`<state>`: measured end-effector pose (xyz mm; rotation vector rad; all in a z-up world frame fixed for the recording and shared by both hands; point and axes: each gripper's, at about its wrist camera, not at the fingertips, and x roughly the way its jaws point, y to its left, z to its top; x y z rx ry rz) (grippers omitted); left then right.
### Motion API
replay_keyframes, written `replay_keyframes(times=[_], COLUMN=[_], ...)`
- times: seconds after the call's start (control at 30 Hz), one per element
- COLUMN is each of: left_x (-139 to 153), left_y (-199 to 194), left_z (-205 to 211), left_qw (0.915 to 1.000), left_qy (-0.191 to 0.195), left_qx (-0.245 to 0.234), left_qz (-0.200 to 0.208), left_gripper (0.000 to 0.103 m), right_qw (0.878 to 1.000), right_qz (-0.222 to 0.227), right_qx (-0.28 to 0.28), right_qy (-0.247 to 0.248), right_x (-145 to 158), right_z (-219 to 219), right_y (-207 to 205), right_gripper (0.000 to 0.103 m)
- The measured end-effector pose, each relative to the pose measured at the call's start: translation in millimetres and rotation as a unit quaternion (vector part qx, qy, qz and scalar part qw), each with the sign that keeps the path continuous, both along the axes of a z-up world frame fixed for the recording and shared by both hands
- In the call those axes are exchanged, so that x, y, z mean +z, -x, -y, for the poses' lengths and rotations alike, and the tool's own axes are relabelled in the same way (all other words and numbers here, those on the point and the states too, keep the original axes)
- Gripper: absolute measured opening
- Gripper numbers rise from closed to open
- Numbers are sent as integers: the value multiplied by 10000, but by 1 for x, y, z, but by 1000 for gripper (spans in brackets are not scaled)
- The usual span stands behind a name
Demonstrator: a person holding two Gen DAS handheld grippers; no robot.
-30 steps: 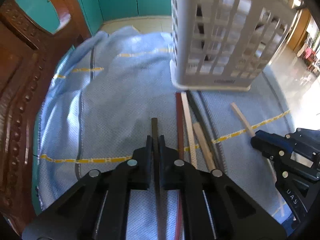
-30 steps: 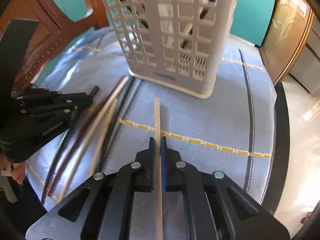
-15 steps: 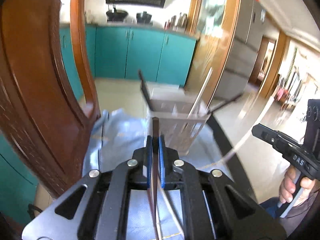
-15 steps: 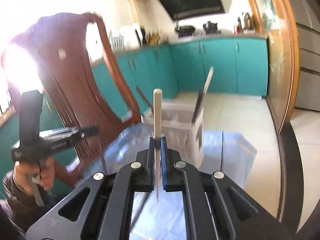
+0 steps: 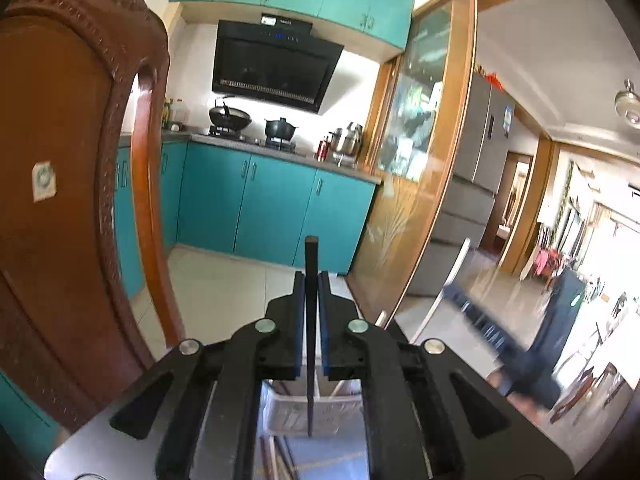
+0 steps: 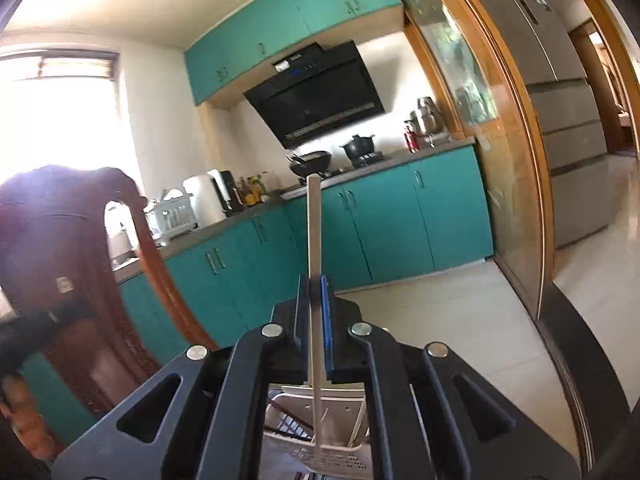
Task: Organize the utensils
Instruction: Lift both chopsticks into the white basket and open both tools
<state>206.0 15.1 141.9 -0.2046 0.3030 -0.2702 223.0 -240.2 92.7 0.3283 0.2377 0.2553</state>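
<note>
My left gripper is shut on a dark chopstick, held upright; its lower end hangs over the white slotted basket seen below between the arms. My right gripper is shut on a light wooden chopstick, also upright, with its lower end over the white basket. Dark sticks stand inside the basket. The right gripper shows blurred in the left wrist view, with its pale stick.
A carved wooden chair back stands close on the left. More chopsticks lie on the blue cloth below the basket. Teal kitchen cabinets are behind.
Both grippers have lifted their chopsticks off the cloth, tilted them upright and come over the basket. The view has swung from the table to the kitchen.
</note>
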Motion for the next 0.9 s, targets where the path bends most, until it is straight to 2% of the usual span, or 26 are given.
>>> replay_keyframes(times=[0.2,0.33,0.5,0.63,0.73,0.9], left_x=[-4,-13,-36,-56,-63,-71], left_y=[-22,-37,-61,-72,-73,-70], left_z=[1,1,16,32,39,44], left_qw=[9991,9979,9975,9974,9961,9959], left_qy=[245,342,44,-220,-438,-502], left_qx=[269,478,704,658,744,697], left_qz=[221,262,74,-198,-201,-281], left_gripper=[7,7,9,8,8,8], right_qw=[9997,9991,9960,9944,9930,9927], right_qz=[144,121,39,-18,-44,-100], right_qx=[-160,-219,-117,21,92,113], right_qy=[-67,330,881,1053,1173,1194], right_x=[-4,-10,-26,-38,-45,-52], right_z=[-6,-17,-32,-38,-42,-43], right_y=[-8,-14,-13,-7,-2,4], right_gripper=[6,6,6,6,6,6])
